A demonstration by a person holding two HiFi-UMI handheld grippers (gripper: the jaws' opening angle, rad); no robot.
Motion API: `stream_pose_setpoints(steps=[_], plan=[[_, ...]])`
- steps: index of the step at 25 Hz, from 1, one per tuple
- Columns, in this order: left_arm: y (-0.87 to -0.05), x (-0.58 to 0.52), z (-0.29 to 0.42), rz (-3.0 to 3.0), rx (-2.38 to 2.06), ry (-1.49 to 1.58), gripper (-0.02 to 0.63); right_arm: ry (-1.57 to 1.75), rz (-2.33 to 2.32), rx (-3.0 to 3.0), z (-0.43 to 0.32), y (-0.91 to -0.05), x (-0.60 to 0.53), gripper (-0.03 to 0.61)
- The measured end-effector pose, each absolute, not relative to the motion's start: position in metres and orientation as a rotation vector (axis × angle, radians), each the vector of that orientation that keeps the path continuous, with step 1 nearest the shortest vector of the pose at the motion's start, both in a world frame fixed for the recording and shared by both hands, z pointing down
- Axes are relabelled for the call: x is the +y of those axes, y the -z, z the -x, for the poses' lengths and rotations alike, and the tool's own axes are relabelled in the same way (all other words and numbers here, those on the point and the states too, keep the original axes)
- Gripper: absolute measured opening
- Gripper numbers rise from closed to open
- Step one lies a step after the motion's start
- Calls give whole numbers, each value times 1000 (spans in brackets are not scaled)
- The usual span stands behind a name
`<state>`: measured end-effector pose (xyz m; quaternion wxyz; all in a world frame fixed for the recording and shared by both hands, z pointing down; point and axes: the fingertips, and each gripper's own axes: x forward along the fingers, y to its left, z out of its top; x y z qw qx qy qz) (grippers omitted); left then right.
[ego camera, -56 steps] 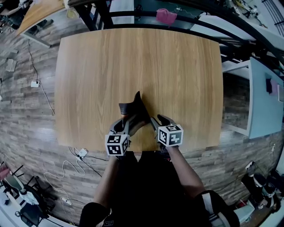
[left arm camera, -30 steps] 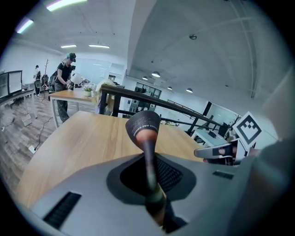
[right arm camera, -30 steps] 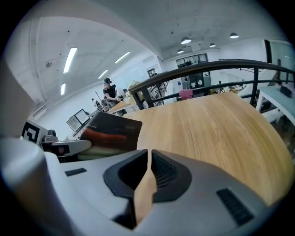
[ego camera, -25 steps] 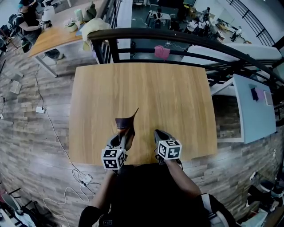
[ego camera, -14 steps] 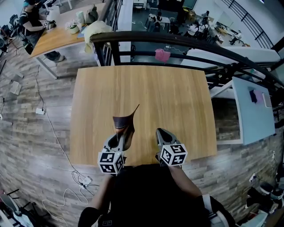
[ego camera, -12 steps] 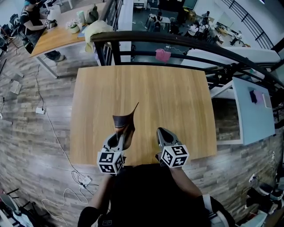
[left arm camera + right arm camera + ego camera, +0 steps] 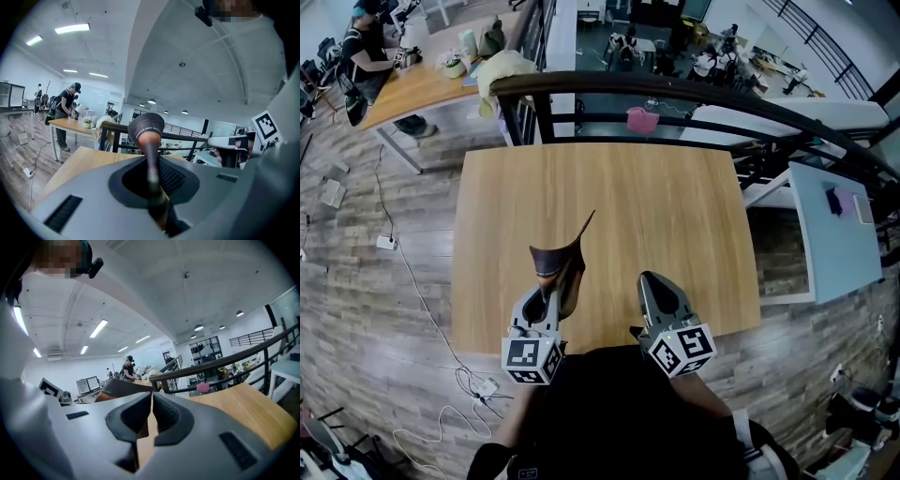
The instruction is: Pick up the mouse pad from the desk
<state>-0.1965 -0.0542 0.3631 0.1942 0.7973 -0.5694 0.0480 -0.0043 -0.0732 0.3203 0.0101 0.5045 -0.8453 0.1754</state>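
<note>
Left tool (image 7: 546, 298) is clamped on one edge of the mouse pad (image 7: 555, 264). The sheet is thin, so the jaws are barely apart. The pad is pinched edge-on and curls up past the jaws, with its free corner pointing away from the person. That fits a floppy pad gripped by one edge. It looks clear of the tabletop (image 7: 675, 206), though the top-down view can't really show the gap.

Right tool (image 7: 654, 286) is just beside it, jaws pressed together on nothing and apart from the pad. Probably parked out of the way.

The rest of the tabletop is bare, nothing to snag on. Past its far edge is a dark railing (image 7: 694, 89) with a pink item (image 7: 642, 119) on it. Off to the sides:
- Right: a pale table (image 7: 844, 234).
- Left: cables (image 7: 386, 242) on the floor.
- Far left: a second desk (image 7: 412, 89) with a person (image 7: 367, 47).

None of it is near the pad.
</note>
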Motion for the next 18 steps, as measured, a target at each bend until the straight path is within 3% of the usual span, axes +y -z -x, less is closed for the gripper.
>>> stream_pose_setpoints(steps=[18], plan=[[-367,-50,195,-2226,-1584,-128,57,-497,-1597,-2611,4,-321,-71,31]])
